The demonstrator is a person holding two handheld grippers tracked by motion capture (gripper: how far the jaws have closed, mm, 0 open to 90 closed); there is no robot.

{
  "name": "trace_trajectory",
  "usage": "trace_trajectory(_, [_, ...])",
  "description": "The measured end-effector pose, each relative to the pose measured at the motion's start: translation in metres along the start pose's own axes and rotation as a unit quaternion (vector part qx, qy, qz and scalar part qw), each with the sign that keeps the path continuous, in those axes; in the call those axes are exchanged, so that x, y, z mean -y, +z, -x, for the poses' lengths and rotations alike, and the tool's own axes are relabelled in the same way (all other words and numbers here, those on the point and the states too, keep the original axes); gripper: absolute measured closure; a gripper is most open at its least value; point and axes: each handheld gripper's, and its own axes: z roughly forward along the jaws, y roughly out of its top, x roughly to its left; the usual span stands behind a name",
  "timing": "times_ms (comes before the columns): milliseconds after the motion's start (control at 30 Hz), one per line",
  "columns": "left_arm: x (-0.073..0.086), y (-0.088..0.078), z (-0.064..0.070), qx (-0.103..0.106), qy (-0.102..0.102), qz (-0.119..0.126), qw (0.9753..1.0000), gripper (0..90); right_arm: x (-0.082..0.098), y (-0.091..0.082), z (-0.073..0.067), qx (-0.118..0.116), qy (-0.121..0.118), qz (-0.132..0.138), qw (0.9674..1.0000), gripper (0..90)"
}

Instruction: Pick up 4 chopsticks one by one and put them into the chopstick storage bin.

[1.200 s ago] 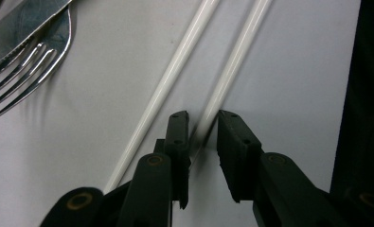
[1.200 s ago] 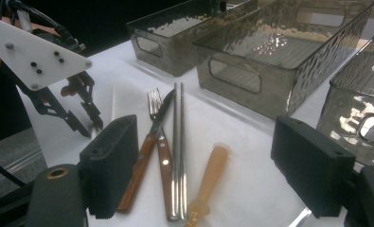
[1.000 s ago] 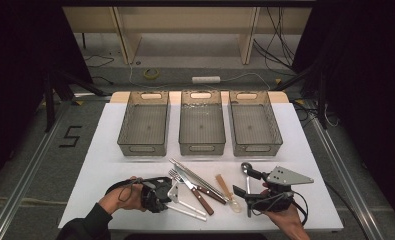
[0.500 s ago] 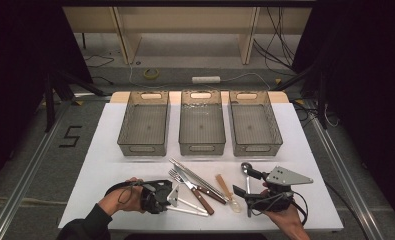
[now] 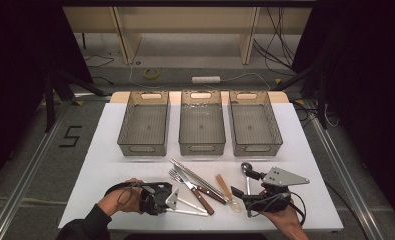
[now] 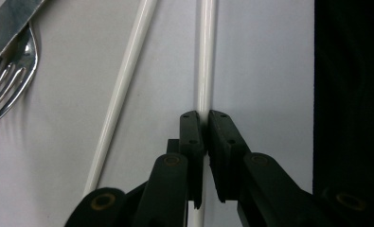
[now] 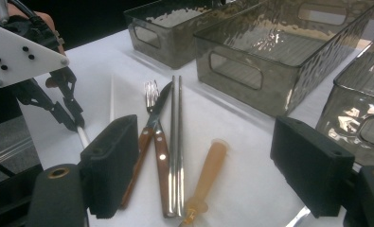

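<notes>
My left gripper (image 5: 172, 207) (image 6: 206, 114) lies low at the table's front edge, shut on a white chopstick (image 6: 206, 56) (image 5: 195, 213). Its jaws have just been closing, with that stick between them. A second white chopstick (image 6: 128, 71) lies loose beside it, angled away. Further right lie a wooden-handled fork (image 5: 184, 183) (image 7: 150, 92), a wooden-handled knife (image 7: 162, 142), a pair of metal chopsticks (image 5: 195, 175) (image 7: 176, 142) and a pale wooden-handled utensil (image 5: 225, 187) (image 7: 210, 170). My right gripper (image 5: 247, 186) (image 7: 212, 165) rests at the front right, open wide, nothing between its pads.
Three clear grey bins (image 5: 142, 148) (image 5: 201, 148) (image 5: 257, 148) stand in a row across the back of the white table (image 5: 110, 160). A metal spoon (image 5: 246, 168) lies by my right gripper. Dark floor and cables surround the table.
The left gripper's jaws have come together on the white chopstick. Both hands have stayed where they were.
</notes>
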Motion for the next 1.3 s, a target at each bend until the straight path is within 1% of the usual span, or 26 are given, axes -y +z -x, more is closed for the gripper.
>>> trace_trajectory(167, [0.001,0.0,0.001,0.001,0.001,0.006,1.0,84.3,0.0,0.0,0.001,-0.001,0.002,0.001,1.0,25.5])
trace_trajectory(233, [0.001,-0.001,0.0,0.002,0.007,0.001,1.0,84.4,0.0,0.0,0.0,-0.001,0.001,0.001,1.0,25.5])
trace_trajectory(300, [0.0,-0.001,0.001,0.007,0.005,-0.001,1.0,84.5,0.0,0.0,0.0,-0.002,0.001,0.0,1.0,25.5])
trace_trajectory(467, [0.001,-0.002,0.002,0.019,-0.007,-0.001,0.9998,84.6,0.0,0.0,0.0,-0.002,0.002,0.0,1.0,25.6])
trace_trajectory(600, [-0.001,-0.005,0.002,0.017,-0.012,0.002,0.9998,84.6,0.0,0.0,0.001,-0.002,0.001,-0.001,1.0,25.6])
trace_trajectory(633, [-0.001,-0.007,0.001,0.02,-0.018,0.008,0.9996,84.6,0.0,0.0,0.001,-0.001,0.002,-0.001,1.0,25.6])
trace_trajectory(733, [0.0,-0.01,0.001,0.026,-0.025,0.016,0.9992,84.7,0.0,0.0,0.001,-0.001,0.002,0.0,1.0,25.6])
trace_trajectory(767, [0.0,-0.011,0.003,0.026,-0.032,0.024,0.9988,84.7,0.0,0.0,0.001,-0.001,0.002,-0.001,1.0,25.6])
trace_trajectory(800, [-0.001,-0.012,0.003,0.03,-0.035,0.024,0.9986,84.7,0.0,0.0,0.001,-0.002,0.002,-0.001,1.0,25.6])
trace_trajectory(833, [-0.002,-0.014,0.003,0.029,-0.033,0.024,0.9987,84.7,0.0,0.0,0.001,-0.002,0.002,-0.001,1.0,25.6])
trace_trajectory(900, [-0.003,-0.016,0.004,0.035,-0.042,0.029,0.9981,84.7,0.0,0.0,0.001,-0.002,0.002,-0.001,1.0,25.6])
trace_trajectory(933, [-0.003,-0.018,0.004,0.032,-0.044,0.031,0.9981,84.7,0.0,0.0,0.001,-0.002,0.002,0.0,1.0,25.6])
trace_trajectory(1033, [-0.003,-0.02,0.003,0.034,-0.047,0.031,0.9978,84.7,0.0,0.0,0.001,-0.002,0.003,-0.001,1.0,25.6])
trace_trajectory(1267, [-0.001,-0.03,0.004,0.032,-0.055,0.05,0.9967,84.8,0.0,0.0,0.001,-0.002,0.003,-0.001,1.0,25.6])
trace_trajectory(1300, [-0.001,-0.032,0.004,0.031,-0.06,0.053,0.9963,84.8,0.0,0.0,0.001,-0.002,0.004,-0.001,1.0,25.6])
